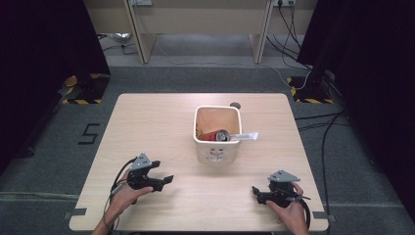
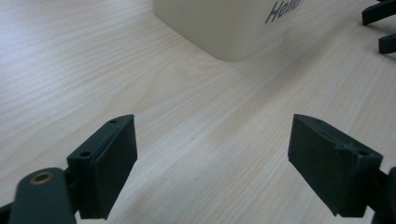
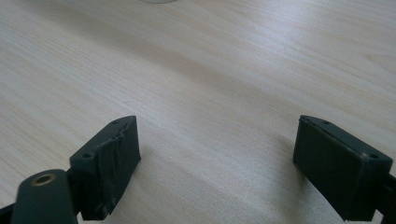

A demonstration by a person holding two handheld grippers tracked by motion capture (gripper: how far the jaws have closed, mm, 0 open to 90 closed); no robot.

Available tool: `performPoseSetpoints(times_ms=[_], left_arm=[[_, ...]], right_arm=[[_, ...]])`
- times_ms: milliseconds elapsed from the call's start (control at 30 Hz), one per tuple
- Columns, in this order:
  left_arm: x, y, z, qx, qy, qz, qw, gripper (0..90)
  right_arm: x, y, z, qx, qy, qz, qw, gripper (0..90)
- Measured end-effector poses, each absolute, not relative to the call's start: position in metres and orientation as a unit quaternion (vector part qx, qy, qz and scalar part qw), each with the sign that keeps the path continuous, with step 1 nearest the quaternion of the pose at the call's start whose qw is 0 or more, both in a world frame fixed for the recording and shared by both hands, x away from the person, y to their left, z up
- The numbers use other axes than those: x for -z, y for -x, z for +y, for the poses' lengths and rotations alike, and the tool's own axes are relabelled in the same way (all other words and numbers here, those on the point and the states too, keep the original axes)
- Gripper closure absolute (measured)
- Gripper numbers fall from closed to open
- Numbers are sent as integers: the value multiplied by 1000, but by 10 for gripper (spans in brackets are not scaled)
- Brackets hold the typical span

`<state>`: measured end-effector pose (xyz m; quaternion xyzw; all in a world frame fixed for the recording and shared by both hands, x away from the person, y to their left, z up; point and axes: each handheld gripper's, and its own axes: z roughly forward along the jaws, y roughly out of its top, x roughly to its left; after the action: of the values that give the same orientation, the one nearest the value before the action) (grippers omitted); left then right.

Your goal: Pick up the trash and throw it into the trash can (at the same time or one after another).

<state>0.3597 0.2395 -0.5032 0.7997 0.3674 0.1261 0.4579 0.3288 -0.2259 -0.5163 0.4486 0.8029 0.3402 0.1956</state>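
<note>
A cream square bin [image 1: 217,148] stands at the middle of the wooden table [image 1: 156,122]. Inside it lies a red drink can [image 1: 216,135], and a silvery wrapper [image 1: 246,136] sticks out over the bin's right rim. My left gripper [image 1: 169,179] rests near the table's front left, open, with bare wood between its jaws [image 2: 212,163]. The bin's lower wall [image 2: 224,28], printed "Hello", is ahead of it. My right gripper [image 1: 254,190] sits at the front right, open too, with only wood between its jaws [image 3: 217,163]. The other gripper's black fingertips [image 2: 380,28] show at the top right of the left gripper view.
A small dark round spot [image 1: 235,105] lies on the table behind the bin. Beyond the table are desk legs [image 1: 139,39], cables [image 1: 293,34] on the grey floor, and black curtains [image 1: 39,49] on both sides. Yellow-black tape [image 1: 80,100] marks the floor.
</note>
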Motion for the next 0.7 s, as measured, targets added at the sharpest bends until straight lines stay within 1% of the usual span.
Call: performPoseSetpoints(times_ms=[500, 700], left_arm=[[513, -347, 246, -147, -821, 370, 409, 155], [517, -342, 245, -151, -826, 369, 399, 156]], right_arm=[[516, -329, -226, -340, -449, 803, 196, 149], [516, -329, -226, -340, -450, 802, 196, 149]])
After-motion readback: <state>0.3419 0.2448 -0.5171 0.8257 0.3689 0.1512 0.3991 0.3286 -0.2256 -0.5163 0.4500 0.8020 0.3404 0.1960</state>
